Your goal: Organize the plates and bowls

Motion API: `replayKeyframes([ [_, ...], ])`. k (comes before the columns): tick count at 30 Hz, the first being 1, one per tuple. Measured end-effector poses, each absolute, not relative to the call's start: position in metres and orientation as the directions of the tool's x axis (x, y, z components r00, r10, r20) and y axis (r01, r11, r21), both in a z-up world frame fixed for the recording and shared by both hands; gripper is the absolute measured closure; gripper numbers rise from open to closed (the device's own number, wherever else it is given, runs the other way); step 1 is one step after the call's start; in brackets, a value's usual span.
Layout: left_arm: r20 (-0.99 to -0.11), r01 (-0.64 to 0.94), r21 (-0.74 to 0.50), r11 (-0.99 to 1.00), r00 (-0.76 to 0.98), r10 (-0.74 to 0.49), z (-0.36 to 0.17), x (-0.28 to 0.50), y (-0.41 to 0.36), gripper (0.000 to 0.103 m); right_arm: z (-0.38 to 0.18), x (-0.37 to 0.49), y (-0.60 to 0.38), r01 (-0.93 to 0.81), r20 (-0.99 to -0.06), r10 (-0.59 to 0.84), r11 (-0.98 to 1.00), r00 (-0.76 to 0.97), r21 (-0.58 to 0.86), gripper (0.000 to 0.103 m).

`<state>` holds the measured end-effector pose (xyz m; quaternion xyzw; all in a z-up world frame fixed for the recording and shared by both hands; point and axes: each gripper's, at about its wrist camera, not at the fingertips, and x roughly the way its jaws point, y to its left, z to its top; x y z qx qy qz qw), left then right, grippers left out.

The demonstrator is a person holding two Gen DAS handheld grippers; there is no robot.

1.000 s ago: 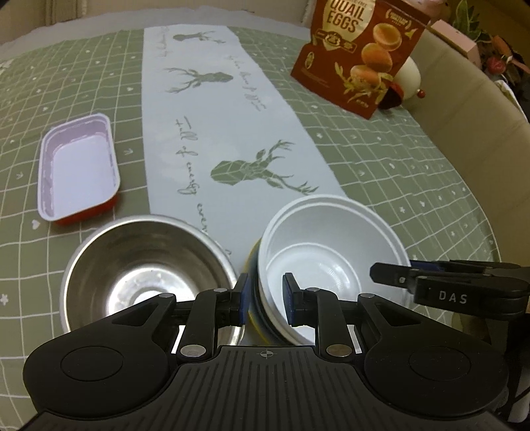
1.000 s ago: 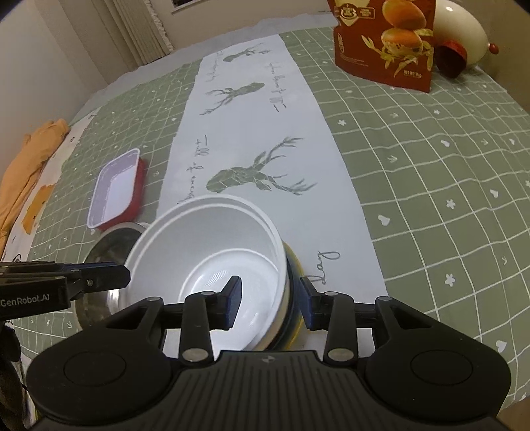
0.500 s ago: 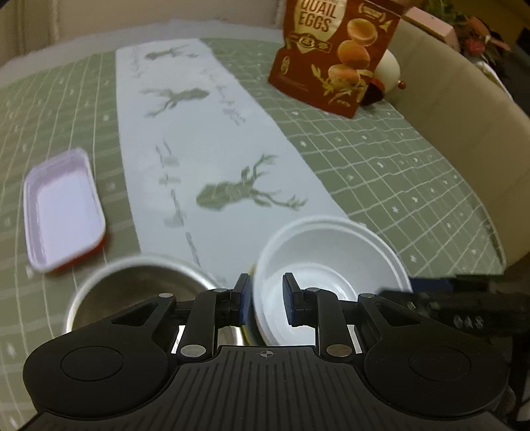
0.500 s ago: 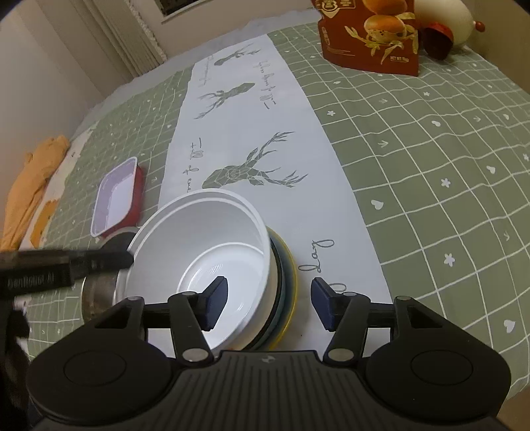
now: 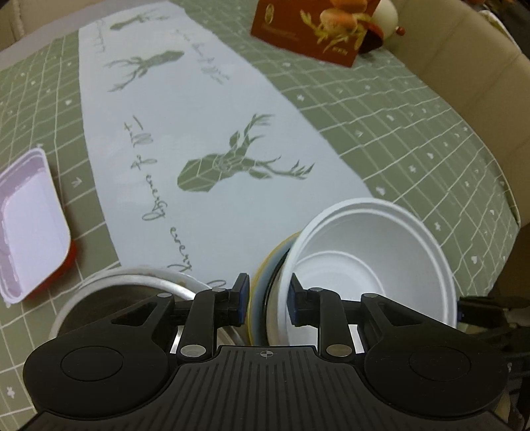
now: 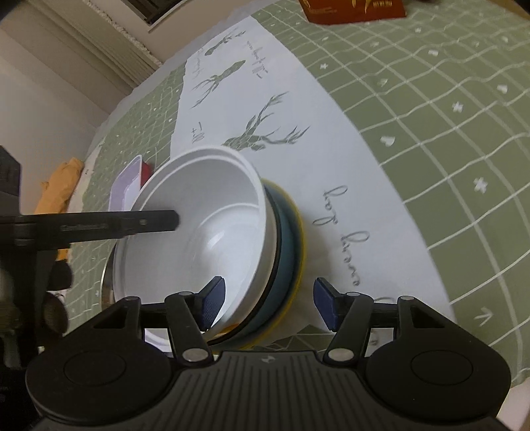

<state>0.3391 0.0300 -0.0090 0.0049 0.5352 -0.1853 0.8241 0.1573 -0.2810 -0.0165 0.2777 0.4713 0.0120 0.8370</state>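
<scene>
A white bowl [image 5: 371, 252] sits on a teal plate [image 6: 288, 238] and a yellow plate [image 6: 302, 232], stacked on the white deer runner [image 5: 205, 109]. My left gripper [image 5: 267, 300] straddles the stack's near left rim. Its jaws are opening and the pads stand just off the rim. My right gripper [image 6: 269, 303] straddles the opposite rim, jaws opening wide, touching nothing. A steel bowl [image 5: 132, 285] lies just left of the stack, partly hidden under my left gripper. One left finger [image 6: 116, 225] reaches over the white bowl in the right wrist view.
A lilac tray on a red base [image 5: 29, 225] lies at the left on the green checked cloth [image 5: 414, 126]. A red quail-egg box [image 5: 314, 30] stands at the far side. The table's edge [image 5: 510, 199] curves close on the right. An orange cloth [image 6: 59, 185] lies beyond the table.
Both grippers have let go of the stack's rim: the right jaws spread wide, the left ones a little. Both hands have sunk and rolled, so the stack looks closer.
</scene>
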Motion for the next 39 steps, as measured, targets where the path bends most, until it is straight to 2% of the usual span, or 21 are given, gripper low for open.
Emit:
replayKeyframes([
  [2, -0.890, 0.306, -0.194, 0.932, 0.345, -0.298, -0.014, 0.342, 0.030, 0.074, -0.023, 0.159, -0.279, 0.245, -0.779, 0.305, 0.832, 0.548, 0.498, 0.043],
  [6, -0.914, 0.311, -0.183, 0.933, 0.295, -0.278, -0.027, 0.346, 0.026, 0.078, -0.034, 0.164, -0.275, 0.244, -0.770, 0.352, 0.807, 0.532, 0.537, 0.043],
  [7, -0.919, 0.313, -0.189, 0.931, 0.278, -0.280, -0.031, 0.345, 0.025, 0.075, -0.037, 0.166, -0.274, 0.245, -0.770, 0.361, 0.802, 0.526, 0.544, 0.043],
  [11, -0.916, 0.305, -0.195, 0.932, 0.284, -0.284, -0.031, 0.343, 0.025, 0.075, -0.041, 0.170, -0.271, 0.237, -0.769, 0.373, 0.801, 0.519, 0.549, 0.040],
  [18, -0.923, 0.298, -0.122, 0.947, 0.318, -0.219, -0.026, 0.335, 0.009, 0.074, -0.045, 0.170, -0.278, 0.209, -0.758, 0.401, 0.799, 0.515, 0.564, 0.041],
  [20, -0.925, 0.303, -0.121, 0.945, 0.312, -0.218, -0.024, 0.333, 0.004, 0.066, -0.046, 0.170, -0.281, 0.206, -0.754, 0.407, 0.795, 0.516, 0.570, 0.041],
  [30, -0.928, 0.325, -0.224, 0.919, 0.216, -0.302, -0.030, 0.322, -0.023, 0.065, -0.032, 0.162, -0.317, 0.266, -0.770, 0.313, 0.811, 0.557, 0.522, 0.041],
  [39, -0.912, 0.285, -0.253, 0.924, 0.248, -0.326, -0.028, 0.325, -0.031, 0.064, -0.032, 0.158, -0.337, 0.263, -0.761, 0.278, 0.823, 0.587, 0.504, 0.041],
])
